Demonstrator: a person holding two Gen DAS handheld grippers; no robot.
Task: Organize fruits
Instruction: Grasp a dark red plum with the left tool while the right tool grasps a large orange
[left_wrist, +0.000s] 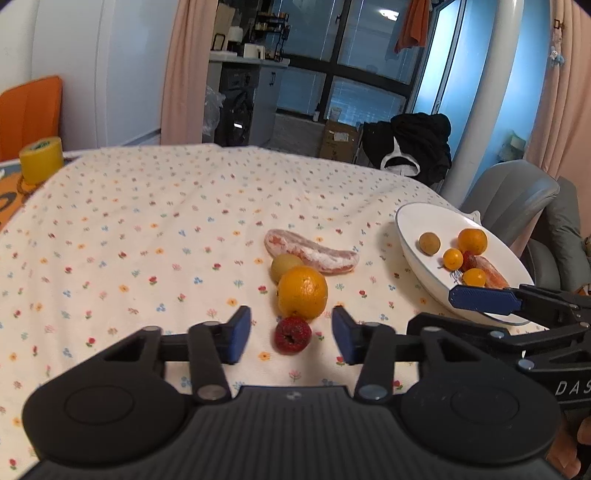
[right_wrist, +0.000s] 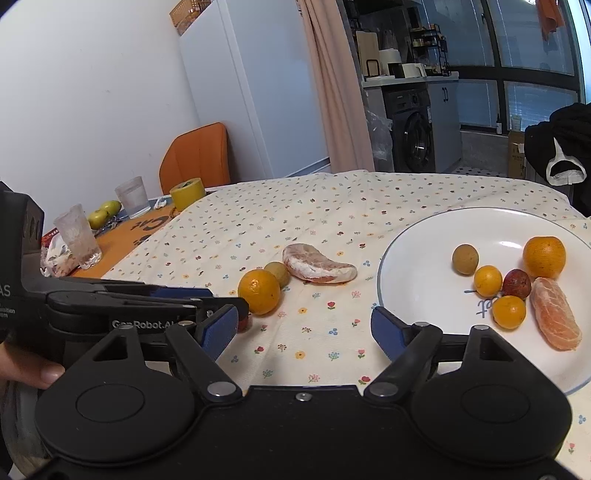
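Observation:
On the flowered tablecloth lies a red berry (left_wrist: 293, 335), right between the fingers of my left gripper (left_wrist: 291, 335), which is open and does not touch it. Just beyond it sit an orange (left_wrist: 303, 292), a small greenish-brown fruit (left_wrist: 286, 266) and a peeled pink citrus segment (left_wrist: 312, 254). My right gripper (right_wrist: 304, 329) is open and holds nothing, hovering at the near left rim of the white plate (right_wrist: 406, 236). In the plate are an orange (right_wrist: 544, 257), a brownish round fruit (right_wrist: 465, 259), two small oranges (right_wrist: 488, 280), a dark red fruit (right_wrist: 517, 283) and a peeled segment (right_wrist: 556, 314).
A yellow tape roll (right_wrist: 187, 192), two glasses (right_wrist: 78, 236) and green fruits (right_wrist: 105, 210) stand on the orange mat at the far left. An orange chair (right_wrist: 195, 155) is behind them. A grey chair (left_wrist: 517, 192) with black clothing stands past the plate.

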